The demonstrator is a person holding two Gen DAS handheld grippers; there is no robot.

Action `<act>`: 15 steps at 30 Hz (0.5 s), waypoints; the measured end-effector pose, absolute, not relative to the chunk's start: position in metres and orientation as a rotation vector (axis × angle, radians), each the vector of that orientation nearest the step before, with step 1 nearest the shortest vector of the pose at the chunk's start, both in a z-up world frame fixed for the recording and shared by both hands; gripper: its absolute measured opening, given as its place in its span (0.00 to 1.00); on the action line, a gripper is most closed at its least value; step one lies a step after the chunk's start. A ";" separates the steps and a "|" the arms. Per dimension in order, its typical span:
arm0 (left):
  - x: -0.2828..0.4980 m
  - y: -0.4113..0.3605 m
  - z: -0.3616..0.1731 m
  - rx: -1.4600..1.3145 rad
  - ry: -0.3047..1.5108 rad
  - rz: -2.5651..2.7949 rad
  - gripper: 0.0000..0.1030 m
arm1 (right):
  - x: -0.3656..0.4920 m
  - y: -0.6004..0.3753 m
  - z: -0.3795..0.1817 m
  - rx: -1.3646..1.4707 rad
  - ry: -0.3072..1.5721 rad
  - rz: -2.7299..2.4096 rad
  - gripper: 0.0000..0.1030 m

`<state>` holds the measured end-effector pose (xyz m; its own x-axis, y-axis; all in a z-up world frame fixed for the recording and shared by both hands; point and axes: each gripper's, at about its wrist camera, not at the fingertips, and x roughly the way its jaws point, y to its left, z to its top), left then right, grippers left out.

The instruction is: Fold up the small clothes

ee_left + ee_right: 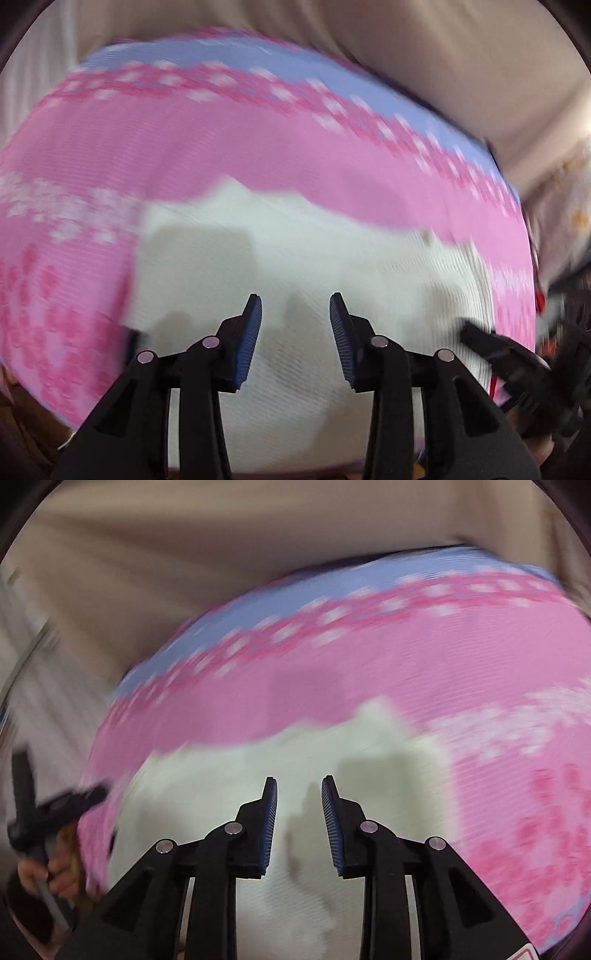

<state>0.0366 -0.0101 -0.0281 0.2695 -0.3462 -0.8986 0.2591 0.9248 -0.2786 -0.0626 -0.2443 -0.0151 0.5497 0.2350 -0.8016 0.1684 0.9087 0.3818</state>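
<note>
White cloth [295, 266] fills the left wrist view, lying flat on a pink mat [221, 158] straight ahead of and beneath the left gripper [295, 314]. Its jaws stand partly apart with nothing between them; the pads clear the fabric. Off to that gripper's right, low down, the other gripper shows as a dark blur.

From the right wrist, the same cloth [229, 775] spreads under and ahead of the right gripper [295, 794], whose jaws are also partly apart and empty. To its left a hand [55, 871] grips the other tool's handle.

Judging by the straight edges and square far corner, the cloth looks at least partly folded and let go. Whether another fold remains is unclear through the blur.
</note>
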 end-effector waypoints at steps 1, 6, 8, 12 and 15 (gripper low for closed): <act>0.031 -0.024 -0.039 -0.038 1.260 -0.417 0.36 | -0.059 -0.217 -0.022 0.431 1.032 0.124 0.24; 0.039 0.018 -0.071 0.024 1.278 -0.244 0.31 | -0.050 -0.119 -0.074 0.153 1.215 0.314 0.10; 0.042 0.060 -0.072 -0.034 1.280 -0.191 0.26 | -0.064 -0.165 -0.082 0.264 1.217 0.216 0.04; 0.044 0.095 -0.075 -0.118 1.291 -0.199 0.06 | -0.136 -0.296 -0.087 0.553 1.152 -0.096 0.00; 0.049 0.083 -0.066 -0.133 1.298 -0.182 0.09 | -0.166 -0.340 -0.088 0.619 1.135 -0.189 0.00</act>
<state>0.0492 0.0827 -0.0655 0.2588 -0.2084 -0.9432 0.0591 0.9780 -0.1998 -0.1664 -0.3401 -0.0882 0.4274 0.1642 -0.8890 0.4437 0.8187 0.3645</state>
